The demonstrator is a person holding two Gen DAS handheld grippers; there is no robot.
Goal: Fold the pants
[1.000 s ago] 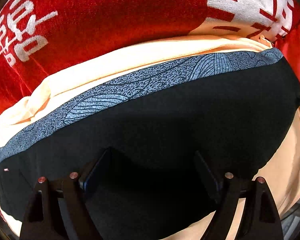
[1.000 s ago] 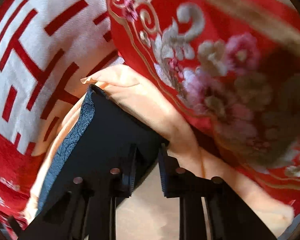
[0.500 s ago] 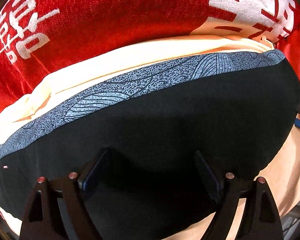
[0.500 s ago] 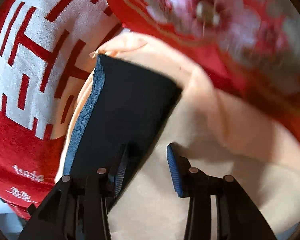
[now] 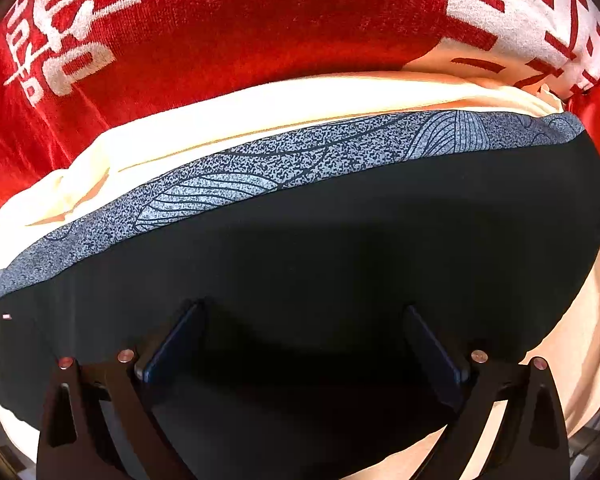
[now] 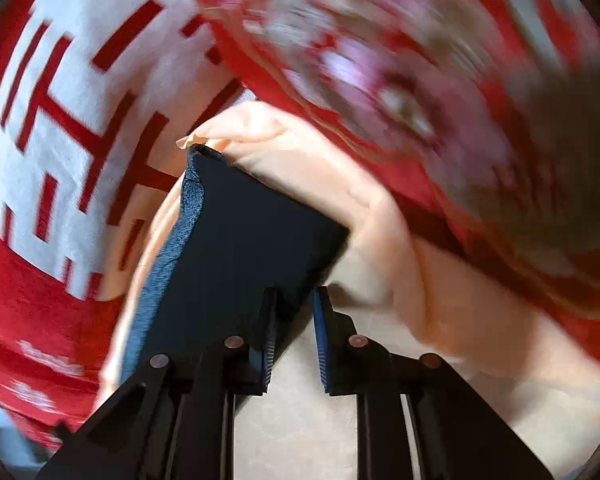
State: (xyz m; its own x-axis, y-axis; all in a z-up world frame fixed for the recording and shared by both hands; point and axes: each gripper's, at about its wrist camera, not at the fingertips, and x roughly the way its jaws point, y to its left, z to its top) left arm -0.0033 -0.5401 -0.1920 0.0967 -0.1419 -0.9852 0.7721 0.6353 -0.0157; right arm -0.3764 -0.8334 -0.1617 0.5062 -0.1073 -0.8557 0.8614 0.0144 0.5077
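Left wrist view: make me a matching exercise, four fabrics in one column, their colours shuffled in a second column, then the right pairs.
Column one:
1. pants
2. patterned band along the pants' edge
3. cloth under the pants
4. blanket

Column two:
A. red with white characters
B. black
C. peach
D. speckled grey

Pairs: 1-B, 2-D, 3-C, 4-A

Pretty tight around the black pants [image 5: 340,240]. Flowered red bedding [image 6: 440,100] bulges up close along their far right edge, blocking that side. The peach sheet [image 6: 300,420] just right of them lies flat and open.
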